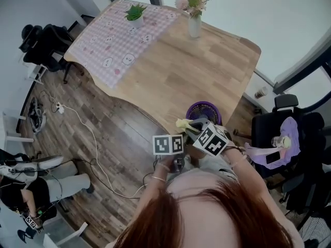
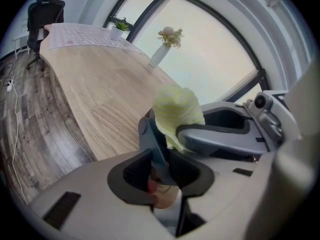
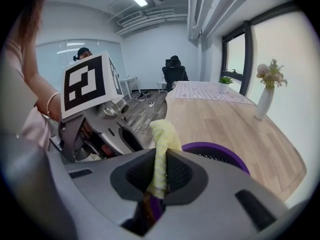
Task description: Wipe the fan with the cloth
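The purple fan [image 1: 204, 111] lies flat on the wooden table [image 1: 207, 66] near its front edge; its rim [image 3: 222, 151] shows just behind my right jaws. My right gripper [image 3: 160, 170] is shut on a pale yellow cloth [image 3: 162, 139], which sticks up between the pads. The cloth [image 2: 177, 111] also shows ahead of my left gripper [image 2: 161, 166], right beside the other gripper's grey body [image 2: 225, 134]. A blue-grey piece [image 2: 152, 139] stands between the left jaws; whether the pads press on it is unclear. Both marker cubes [image 1: 168, 144] sit close together below the fan.
A white vase of flowers [image 1: 194, 25], a small potted plant [image 1: 135, 13] and a pink checked cloth [image 1: 124, 35] are on the table's far end. Black office chairs [image 1: 287, 123] stand at the right. Cables [image 1: 88, 133] cross the floor; a seated person [image 1: 31, 185] is at lower left.
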The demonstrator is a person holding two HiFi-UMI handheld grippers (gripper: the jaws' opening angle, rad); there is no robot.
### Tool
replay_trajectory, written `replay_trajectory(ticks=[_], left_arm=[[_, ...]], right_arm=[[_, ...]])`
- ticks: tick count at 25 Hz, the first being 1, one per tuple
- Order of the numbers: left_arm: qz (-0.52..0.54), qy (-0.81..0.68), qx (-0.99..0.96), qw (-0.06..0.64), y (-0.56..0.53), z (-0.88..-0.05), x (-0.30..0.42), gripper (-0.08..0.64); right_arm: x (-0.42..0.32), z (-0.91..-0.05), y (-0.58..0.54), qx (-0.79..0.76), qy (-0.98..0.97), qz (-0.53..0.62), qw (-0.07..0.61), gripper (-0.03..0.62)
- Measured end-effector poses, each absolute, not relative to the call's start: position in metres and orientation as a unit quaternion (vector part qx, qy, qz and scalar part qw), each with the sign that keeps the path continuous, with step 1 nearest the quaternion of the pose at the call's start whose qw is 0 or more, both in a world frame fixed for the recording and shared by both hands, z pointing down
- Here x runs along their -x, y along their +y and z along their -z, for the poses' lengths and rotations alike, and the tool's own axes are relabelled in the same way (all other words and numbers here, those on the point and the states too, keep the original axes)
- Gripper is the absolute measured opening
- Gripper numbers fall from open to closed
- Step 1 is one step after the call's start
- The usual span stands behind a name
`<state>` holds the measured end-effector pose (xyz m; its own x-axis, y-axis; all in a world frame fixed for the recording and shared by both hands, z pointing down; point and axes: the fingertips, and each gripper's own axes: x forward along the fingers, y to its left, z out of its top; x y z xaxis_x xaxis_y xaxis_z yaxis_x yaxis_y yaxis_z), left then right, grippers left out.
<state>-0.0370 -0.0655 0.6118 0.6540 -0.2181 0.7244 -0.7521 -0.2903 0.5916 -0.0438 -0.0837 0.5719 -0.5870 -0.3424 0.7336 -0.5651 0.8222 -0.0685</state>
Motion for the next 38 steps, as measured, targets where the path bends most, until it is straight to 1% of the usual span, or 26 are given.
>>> replay_trajectory(ticks=[10,20,38], left_arm=[[-0.286,-0.343,-0.747,0.493,-0.071,-0.615,0.038,0.095],[-0.281,-0.348,-0.745,0.495,-0.068,-0.615,0.040,0.094],[-0.294,-0.396,-0.684,0.537,-0.074,-0.623,0.043,0.071]], right_arm=[[0.050,-0.577,-0.100,-0.242,-0.881,-0.145,0.381,0.043],[0.053,-0.580,-0.113,-0.247,-0.875,-0.134,0.394,0.043],[0.046,-0.580,-0.147,-0.284,-0.868,-0.125,0.387,0.043]])
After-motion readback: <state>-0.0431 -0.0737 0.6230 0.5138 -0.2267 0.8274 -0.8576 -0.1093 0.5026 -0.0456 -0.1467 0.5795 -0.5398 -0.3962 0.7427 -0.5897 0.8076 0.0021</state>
